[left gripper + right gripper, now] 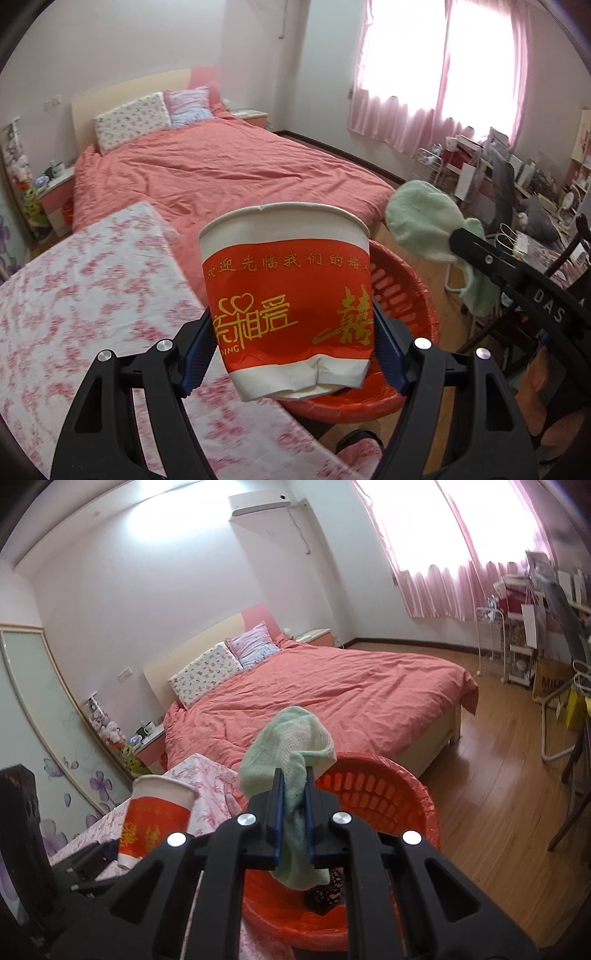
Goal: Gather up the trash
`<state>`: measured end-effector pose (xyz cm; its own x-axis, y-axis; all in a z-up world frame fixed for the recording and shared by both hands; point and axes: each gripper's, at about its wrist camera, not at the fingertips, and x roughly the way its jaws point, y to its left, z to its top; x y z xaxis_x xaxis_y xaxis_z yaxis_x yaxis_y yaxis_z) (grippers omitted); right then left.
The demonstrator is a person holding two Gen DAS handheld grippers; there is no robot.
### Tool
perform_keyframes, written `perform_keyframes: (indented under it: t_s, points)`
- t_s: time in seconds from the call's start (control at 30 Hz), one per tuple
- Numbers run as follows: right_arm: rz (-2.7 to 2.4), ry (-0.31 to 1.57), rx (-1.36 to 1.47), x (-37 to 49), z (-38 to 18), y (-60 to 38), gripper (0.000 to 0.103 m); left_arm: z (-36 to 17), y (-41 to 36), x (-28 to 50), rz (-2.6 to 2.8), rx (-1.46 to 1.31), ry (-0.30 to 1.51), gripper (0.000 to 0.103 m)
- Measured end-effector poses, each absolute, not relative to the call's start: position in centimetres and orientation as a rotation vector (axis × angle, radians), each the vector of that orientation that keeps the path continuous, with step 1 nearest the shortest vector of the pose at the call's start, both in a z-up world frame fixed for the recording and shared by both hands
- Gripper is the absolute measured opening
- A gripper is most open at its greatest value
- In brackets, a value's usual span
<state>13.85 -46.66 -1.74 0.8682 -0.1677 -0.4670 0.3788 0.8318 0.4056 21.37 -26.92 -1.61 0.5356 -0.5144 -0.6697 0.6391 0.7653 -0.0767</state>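
Note:
A red and white paper cup [286, 295] with gold lettering and a dented base sits between the blue pads of my left gripper [293, 343], which is shut on its lower half. The cup hangs just in front of a red plastic basket [410, 295] lined with a red bag. My right gripper [294, 797] is shut on a pale green cloth [288, 738], held above the near rim of that basket [388, 794]. The same cloth [424, 225] shows at the right of the left wrist view, and the cup [155, 812] at the lower left of the right wrist view.
A table with a pink floral cloth [81, 302] lies left of the basket. Behind is a bed with a coral cover [332, 698]. A dark patterned item [328, 890] lies inside the basket. Wooden floor [498, 794] stretches right toward a cluttered desk and chair [524, 206].

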Motion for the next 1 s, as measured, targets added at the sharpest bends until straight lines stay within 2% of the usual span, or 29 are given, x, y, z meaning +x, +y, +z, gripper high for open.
perform_keyframes:
  t_s: [0.1,0.23,0.33,0.53,0.8,1.0]
  points:
    - [-0.298,0.442,0.537,14.6,-2.5,-47.8,0.012,-2.6,-28.2,21.8,-0.708,0.193,0.754,0.074]
    - [-0.29,0.461,0.577,15.8,-3.6,-49.1,0.023,-4.1,-29.3,22.7,-0.717,0.195,0.805,0.077]
    - [-0.298,0.476,0.598,16.1,-4.4,-49.9,0.031,-4.8,-29.3,22.9,-0.702,0.194,0.831,0.084]
    - [-0.331,0.485,0.565,15.0,-4.8,-49.2,0.043,-4.7,-27.9,22.4,-0.647,0.189,0.839,0.084]
    - [-0.35,0.453,0.424,11.0,-2.5,-44.4,0.068,-1.4,-20.7,20.2,-0.533,0.144,0.761,0.084]
    - [-0.343,0.402,0.298,6.3,-0.1,-38.4,0.087,1.1,-14.3,15.9,-0.429,0.103,0.669,0.091]
